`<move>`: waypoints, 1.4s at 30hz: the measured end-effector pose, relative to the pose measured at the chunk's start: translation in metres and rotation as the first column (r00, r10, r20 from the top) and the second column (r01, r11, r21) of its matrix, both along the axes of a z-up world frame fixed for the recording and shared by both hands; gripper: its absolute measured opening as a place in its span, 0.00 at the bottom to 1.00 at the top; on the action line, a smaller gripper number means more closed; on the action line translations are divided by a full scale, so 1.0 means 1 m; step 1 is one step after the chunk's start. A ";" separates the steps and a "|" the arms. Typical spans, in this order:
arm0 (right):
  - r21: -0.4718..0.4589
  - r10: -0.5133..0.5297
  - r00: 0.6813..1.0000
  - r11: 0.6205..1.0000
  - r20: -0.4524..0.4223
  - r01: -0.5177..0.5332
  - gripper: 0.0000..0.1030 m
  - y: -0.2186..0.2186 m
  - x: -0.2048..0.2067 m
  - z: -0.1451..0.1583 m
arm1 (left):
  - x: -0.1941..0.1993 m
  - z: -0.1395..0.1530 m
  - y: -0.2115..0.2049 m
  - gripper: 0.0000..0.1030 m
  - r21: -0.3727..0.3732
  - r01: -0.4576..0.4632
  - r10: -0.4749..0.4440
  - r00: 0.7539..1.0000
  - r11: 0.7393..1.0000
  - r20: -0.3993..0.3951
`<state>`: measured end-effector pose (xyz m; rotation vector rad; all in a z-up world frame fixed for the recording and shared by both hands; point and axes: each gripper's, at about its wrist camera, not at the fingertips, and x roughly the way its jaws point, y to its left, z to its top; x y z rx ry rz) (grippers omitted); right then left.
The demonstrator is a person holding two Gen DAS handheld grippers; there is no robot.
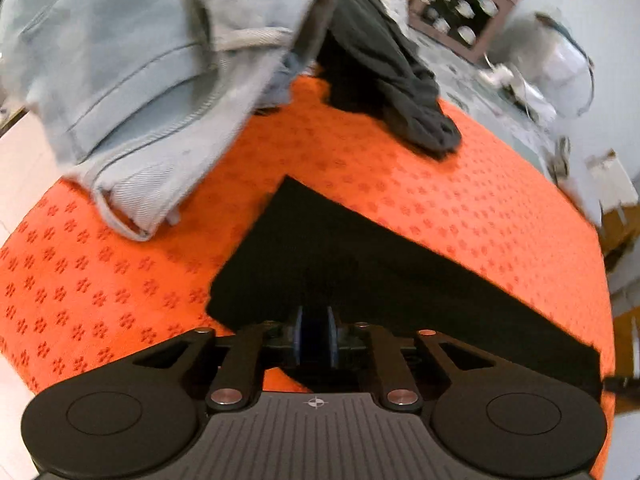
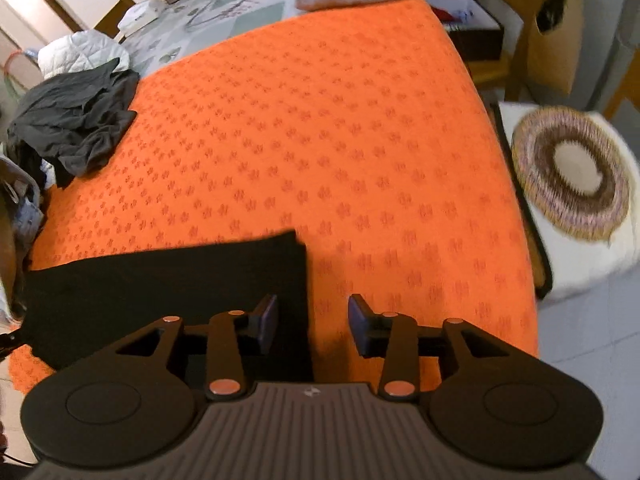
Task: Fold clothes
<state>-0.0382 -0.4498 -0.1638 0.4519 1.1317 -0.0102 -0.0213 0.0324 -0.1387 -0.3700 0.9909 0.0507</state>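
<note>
A flat, folded black garment [image 1: 360, 264] [image 2: 160, 280] lies on the orange patterned table cover [image 1: 440, 184] [image 2: 320, 120] near its front edge. My left gripper [image 1: 316, 336] sits low over the garment's near edge, its pads drawn close with dark cloth between them. My right gripper [image 2: 312, 320] is open at the garment's right edge. Its left finger [image 2: 266, 322] is over the black cloth and its right finger [image 2: 360, 328] over bare orange cover, with nothing held between them.
Light blue jeans [image 1: 120, 80] are heaped at the back left, and a crumpled dark grey garment [image 1: 392, 76] [image 2: 76, 128] lies beside them. Beyond the cover are a framed tray [image 1: 460, 8] and clutter. A round woven mat [image 2: 572, 172] on a white stool stands right of the table.
</note>
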 end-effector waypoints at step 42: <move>0.217 0.060 0.972 0.970 0.225 -0.110 0.09 0.294 0.031 0.096 | 0.025 0.045 0.141 0.43 -0.124 0.270 -0.260 0.961 0.955 0.094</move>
